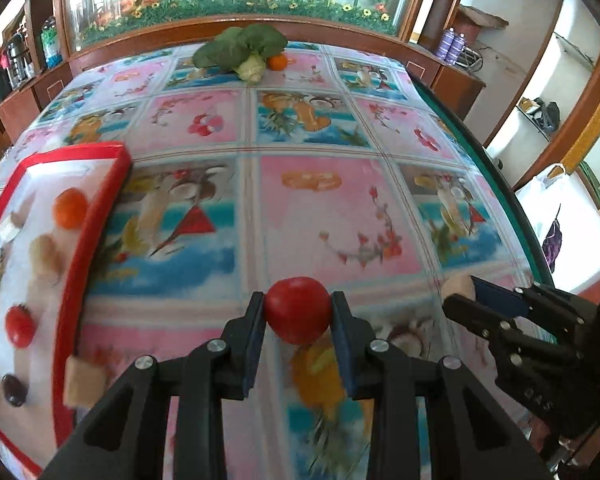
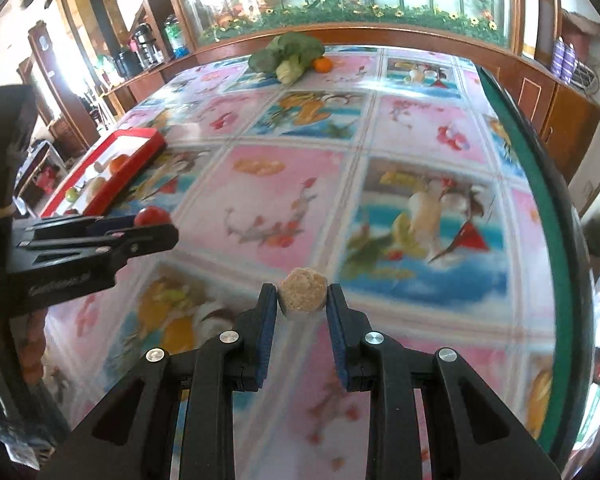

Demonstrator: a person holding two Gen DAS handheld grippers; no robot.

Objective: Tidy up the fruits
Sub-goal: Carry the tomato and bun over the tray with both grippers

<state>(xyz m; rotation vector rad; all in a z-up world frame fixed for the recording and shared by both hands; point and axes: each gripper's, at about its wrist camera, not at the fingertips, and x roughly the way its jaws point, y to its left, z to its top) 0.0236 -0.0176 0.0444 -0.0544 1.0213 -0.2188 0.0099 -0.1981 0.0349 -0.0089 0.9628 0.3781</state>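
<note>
My left gripper [image 1: 298, 308] is shut on a red tomato [image 1: 298, 312], held above the patterned tablecloth; it also shows in the right wrist view [image 2: 153, 216]. My right gripper [image 2: 303, 298] is shut on a tan, rough round fruit [image 2: 303, 294]; that gripper shows at the right of the left wrist view [image 1: 466, 294]. A red-rimmed white tray [image 1: 100, 216] lies to the left with an orange [image 1: 70, 208], a small red fruit [image 1: 19, 326], a dark fruit [image 1: 14, 390] and several other pieces. It also shows in the right wrist view [image 2: 140, 160].
At the table's far edge lie a green broccoli [image 1: 240, 50] and an orange [image 1: 278, 62]. The table's green right edge [image 2: 540, 184] runs along the right. A wooden cabinet with bottles stands behind the table.
</note>
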